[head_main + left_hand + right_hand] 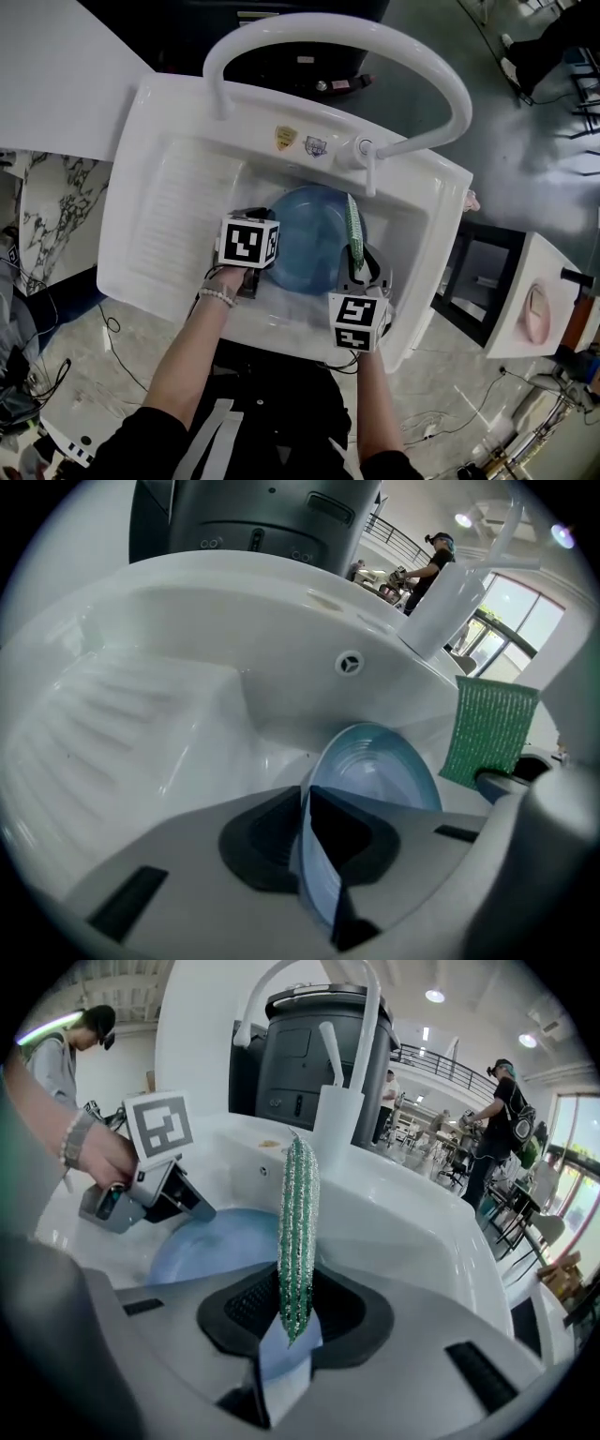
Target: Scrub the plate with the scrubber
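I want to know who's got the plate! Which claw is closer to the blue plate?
Left. The left claw pinches the blue plate by its rim; the right claw holds the green scrubber upright by the plate's right edge.

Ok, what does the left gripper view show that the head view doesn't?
Only the left gripper view: the left gripper shut on the rim of the blue plate, and the round overflow hole in the sink wall.
Only the head view: the full arch of the faucet and the person's forearms.
Both: the blue plate, the green scrubber and the white sink.
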Motion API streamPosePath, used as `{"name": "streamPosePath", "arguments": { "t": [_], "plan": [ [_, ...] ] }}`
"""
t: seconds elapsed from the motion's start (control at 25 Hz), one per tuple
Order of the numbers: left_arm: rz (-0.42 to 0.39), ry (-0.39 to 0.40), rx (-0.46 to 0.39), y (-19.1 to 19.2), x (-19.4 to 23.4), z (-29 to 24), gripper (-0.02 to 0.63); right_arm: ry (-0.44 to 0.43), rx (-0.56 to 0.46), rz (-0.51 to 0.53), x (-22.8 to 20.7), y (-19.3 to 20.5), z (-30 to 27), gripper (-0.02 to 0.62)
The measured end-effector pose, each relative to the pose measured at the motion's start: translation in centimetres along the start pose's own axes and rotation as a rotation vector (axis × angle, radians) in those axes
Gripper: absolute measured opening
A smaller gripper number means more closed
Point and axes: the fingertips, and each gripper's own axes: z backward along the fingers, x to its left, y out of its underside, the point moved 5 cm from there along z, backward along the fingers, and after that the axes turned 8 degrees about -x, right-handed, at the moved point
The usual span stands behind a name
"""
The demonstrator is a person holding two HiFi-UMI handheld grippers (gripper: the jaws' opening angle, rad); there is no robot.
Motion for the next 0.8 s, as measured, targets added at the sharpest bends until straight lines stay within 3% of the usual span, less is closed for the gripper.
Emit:
{"name": "streamPosePath", "arguments": {
  "t": [0.6, 0.8],
  "plan": [
    [0.011, 0.073, -0.004, -0.2, 0.0, 0.6, 0.028, 0.034, 0.291, 0.272, 1.3, 3.1, -5.8, 0.092],
    [0.003, 0.094, -0.003, 0.0, -0.4, 0.5, 0.025, 0.047, 0.335, 0.339, 1.6, 3.3, -6.9, 0.092]
  ]
}}
